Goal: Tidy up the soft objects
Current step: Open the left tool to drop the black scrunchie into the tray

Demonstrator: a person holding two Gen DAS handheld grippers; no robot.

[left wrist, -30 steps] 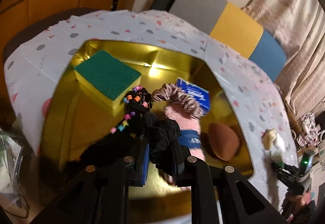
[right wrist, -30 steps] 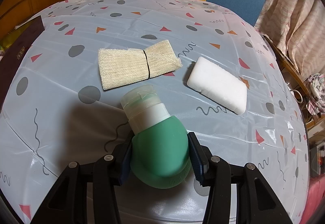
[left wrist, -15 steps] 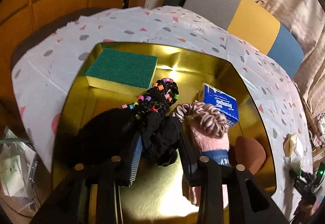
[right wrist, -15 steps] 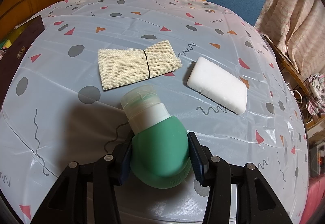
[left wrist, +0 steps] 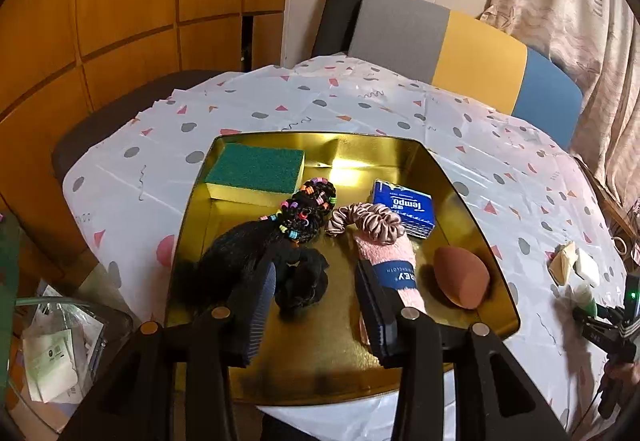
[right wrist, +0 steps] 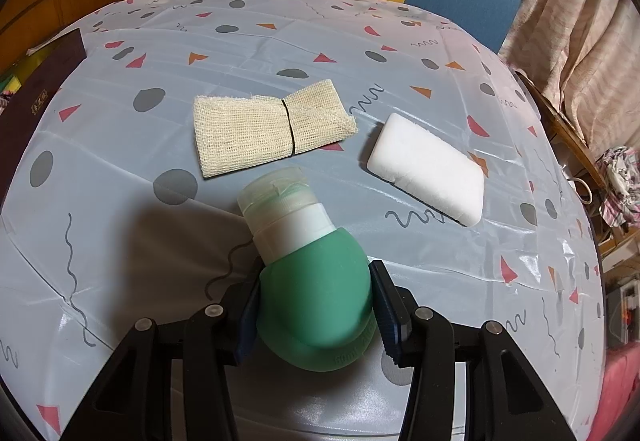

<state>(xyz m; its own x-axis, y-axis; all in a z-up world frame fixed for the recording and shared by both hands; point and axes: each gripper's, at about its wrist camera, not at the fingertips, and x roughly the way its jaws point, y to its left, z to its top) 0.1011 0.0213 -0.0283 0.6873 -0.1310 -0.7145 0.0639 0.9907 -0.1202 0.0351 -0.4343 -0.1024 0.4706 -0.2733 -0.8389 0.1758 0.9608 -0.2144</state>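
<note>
Gold tray (left wrist: 460,177) holds seven soft items; left gripper (left wrist: 316,293) is wide, right gripper (right wrist: 314,295) clamps green silicone bottle (right wrist: 316,293); gauze cloth (right wrist: 268,129) and white sponge (right wrist: 428,169) remain on bench (right wrist: 120,201).

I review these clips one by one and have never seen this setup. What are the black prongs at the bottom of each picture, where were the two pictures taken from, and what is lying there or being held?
The black prongs are two-finger grippers, one in each of a person's hands. Each carries a fisheye camera looking forward along its fingers, so each picture is one gripper's own view.

Left wrist view: the left gripper is open above a gold tray on the patterned tablecloth. A black scrunchie lies loose between its fingers. The tray also holds a green-topped sponge, a black braided hairpiece with coloured beads, a pink satin scrunchie, a pink fuzzy sock, a blue Tempo tissue pack and a brown makeup sponge.

Right wrist view: the right gripper is shut on a green squeeze bottle. Ahead lie a beige mesh cloth and a white sponge.
</note>
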